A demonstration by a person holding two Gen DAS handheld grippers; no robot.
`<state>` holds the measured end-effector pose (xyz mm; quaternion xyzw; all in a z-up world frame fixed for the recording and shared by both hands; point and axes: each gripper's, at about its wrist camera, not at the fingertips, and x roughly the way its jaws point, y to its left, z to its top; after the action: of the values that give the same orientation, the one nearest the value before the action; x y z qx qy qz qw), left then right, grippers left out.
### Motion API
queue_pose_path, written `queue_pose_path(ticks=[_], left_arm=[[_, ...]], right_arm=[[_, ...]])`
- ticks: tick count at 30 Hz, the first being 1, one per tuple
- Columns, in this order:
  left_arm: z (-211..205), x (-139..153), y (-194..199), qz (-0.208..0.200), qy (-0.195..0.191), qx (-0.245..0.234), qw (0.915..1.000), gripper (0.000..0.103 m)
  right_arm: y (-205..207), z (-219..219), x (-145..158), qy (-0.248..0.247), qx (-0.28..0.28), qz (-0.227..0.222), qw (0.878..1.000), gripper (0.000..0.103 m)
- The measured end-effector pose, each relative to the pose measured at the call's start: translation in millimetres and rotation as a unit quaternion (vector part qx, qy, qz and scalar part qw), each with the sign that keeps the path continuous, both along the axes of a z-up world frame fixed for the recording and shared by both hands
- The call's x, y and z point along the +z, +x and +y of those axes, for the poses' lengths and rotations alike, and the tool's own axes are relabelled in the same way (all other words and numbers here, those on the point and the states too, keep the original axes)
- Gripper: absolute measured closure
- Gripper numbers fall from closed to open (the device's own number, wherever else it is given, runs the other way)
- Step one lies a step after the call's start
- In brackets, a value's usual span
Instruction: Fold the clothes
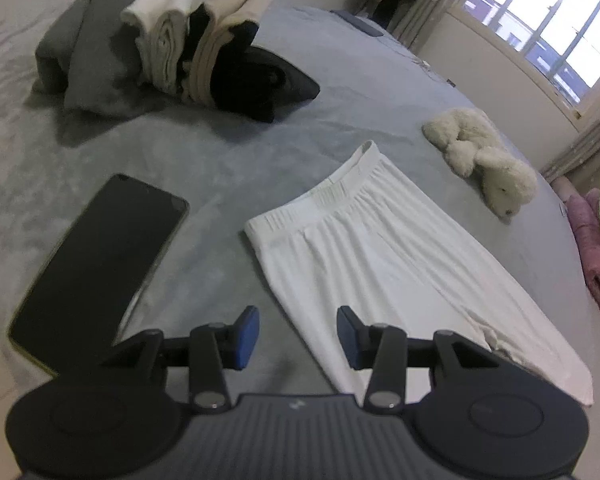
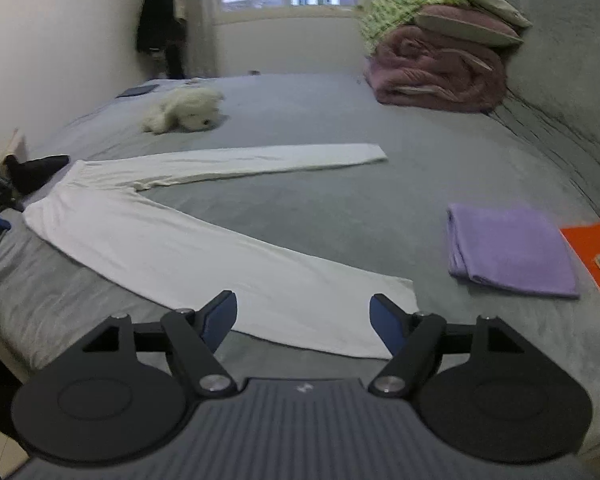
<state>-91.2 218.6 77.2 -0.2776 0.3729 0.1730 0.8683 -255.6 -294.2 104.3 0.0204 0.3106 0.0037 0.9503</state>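
Two tools hover over the bed (image 2: 300,100), both open and empty: left tool (image 1: 298,336) above the trousers' near edge, right tool (image 2: 303,322) above a leg cuff. White trousers (image 2: 172,236) lie flat, legs spread in a V. Phone (image 1: 100,256) lies beside the waistband. Farther off: purple folded cloth (image 2: 508,250), plush toy (image 2: 184,114), stacked clothes (image 1: 204,44).
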Motion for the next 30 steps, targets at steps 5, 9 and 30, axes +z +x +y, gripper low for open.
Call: queue_pose_path(ticks=[5, 9, 30], left_arm=[[-11.0, 10.0, 1.5, -0.003, 0.047, -0.025, 0.9986, 0.062], [-5.2, -9.2, 11.9, 0.012, 0.014, -0.027, 0.9995, 0.062], [-12.8, -43.2, 31.8, 0.083, 0.178, -0.1, 0.9754, 0.072]], right_arm=[[7.8, -9.5, -1.2, 0.032, -0.007, 0.013, 0.999, 0.026], [10.6, -5.9, -1.6, 0.022, -0.011, 0.022, 0.999, 0.026], [76.7, 75.3, -28.4, -0.094, 0.003, 0.053, 0.994, 0.026]])
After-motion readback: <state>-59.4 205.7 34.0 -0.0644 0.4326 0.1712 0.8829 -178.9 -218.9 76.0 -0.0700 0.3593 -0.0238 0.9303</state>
